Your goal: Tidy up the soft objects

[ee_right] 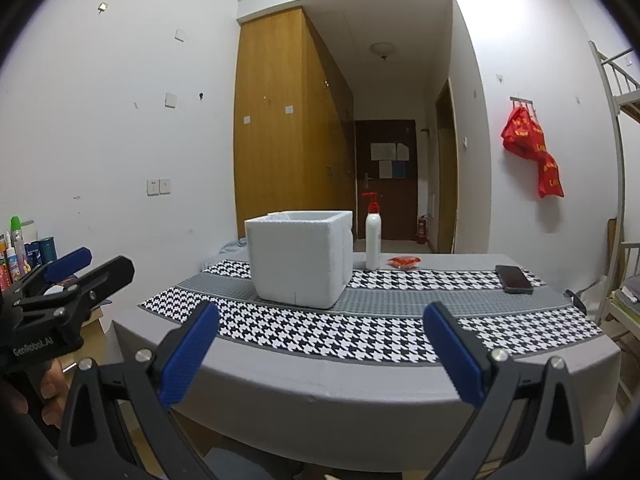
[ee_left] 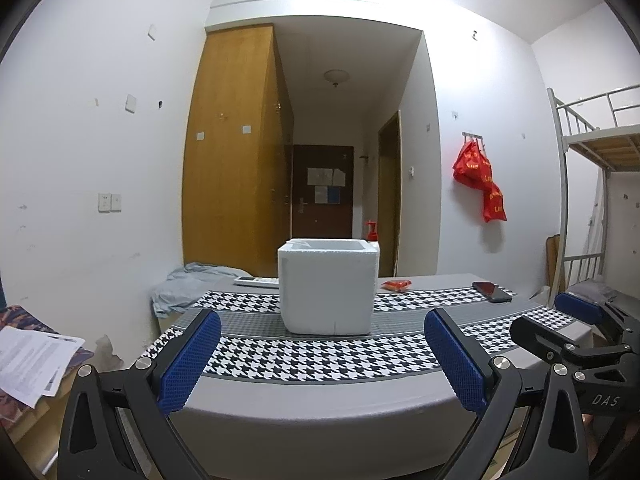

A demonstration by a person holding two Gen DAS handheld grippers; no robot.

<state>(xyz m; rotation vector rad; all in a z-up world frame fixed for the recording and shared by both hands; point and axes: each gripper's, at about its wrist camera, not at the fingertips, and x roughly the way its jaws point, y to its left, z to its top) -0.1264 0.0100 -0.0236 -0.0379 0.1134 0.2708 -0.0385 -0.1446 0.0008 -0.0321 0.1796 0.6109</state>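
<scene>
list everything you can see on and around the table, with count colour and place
foam box: 1, white, open top, middle of table
pump bottle: 1, white with red pump, just right of box, behind it
packet: 1, red, far side, right of bottle
phone: 1, dark, right end of runner
houndstooth runner: 1, black, white and grey, across the grey table
cloth: 1, pale blue, crumpled, far left corner
red bags: red, on wall hooks
papers: white, left of table
left gripper: blue pads, jaws open
right gripper: blue pads, jaws open

foam box (ee_right: pixel 299 258) on table (ee_right: pixel 360 376), bottle (ee_right: pixel 373 236) behind
</scene>
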